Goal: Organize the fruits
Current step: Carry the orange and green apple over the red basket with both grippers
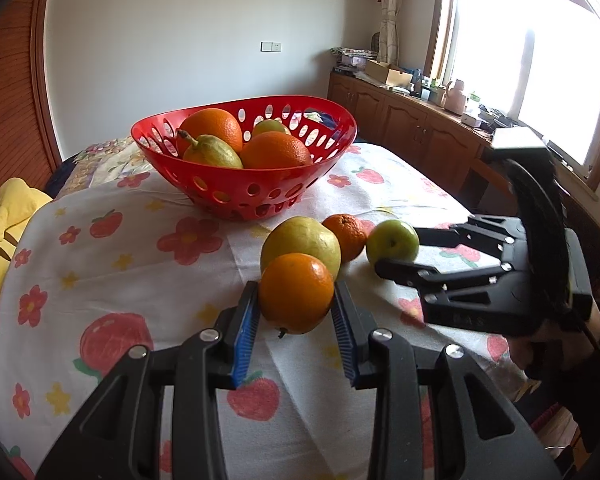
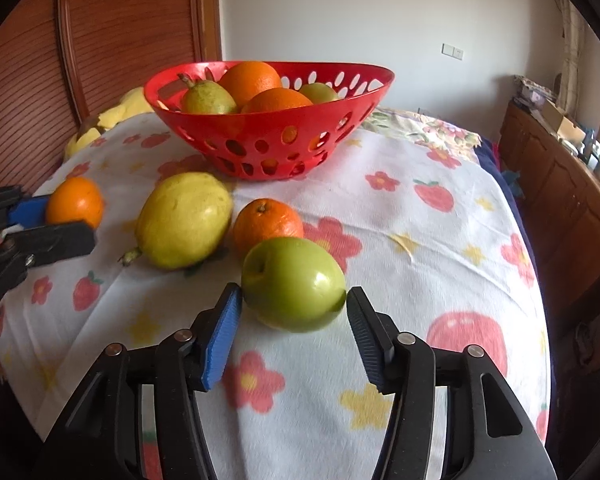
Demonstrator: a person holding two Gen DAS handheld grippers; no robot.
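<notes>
My left gripper (image 1: 296, 286) is shut on an orange (image 1: 294, 294), holding it just above the flowered cloth (image 1: 140, 248); the right wrist view shows that gripper (image 2: 72, 220) and orange (image 2: 75, 202) at its far left. A green apple (image 2: 294, 284) rests on the cloth between the fingers of my right gripper (image 2: 294, 296), whose pads stand beside it without pressing. The left wrist view shows this gripper (image 1: 398, 251) around the apple (image 1: 392, 242). A yellow-green pear (image 2: 182, 224) and a small mandarin (image 2: 268, 222) lie behind. The red basket (image 2: 268, 148) holds two oranges, a pear and a green fruit.
A yellow plush toy (image 1: 8, 216) lies off the table's left edge. Wooden cabinets (image 1: 412, 124) with clutter on top run under the window at the right. A wooden slatted door (image 2: 120, 40) stands behind the table. A person's dark-sleeved hand (image 1: 572, 344) holds the right gripper.
</notes>
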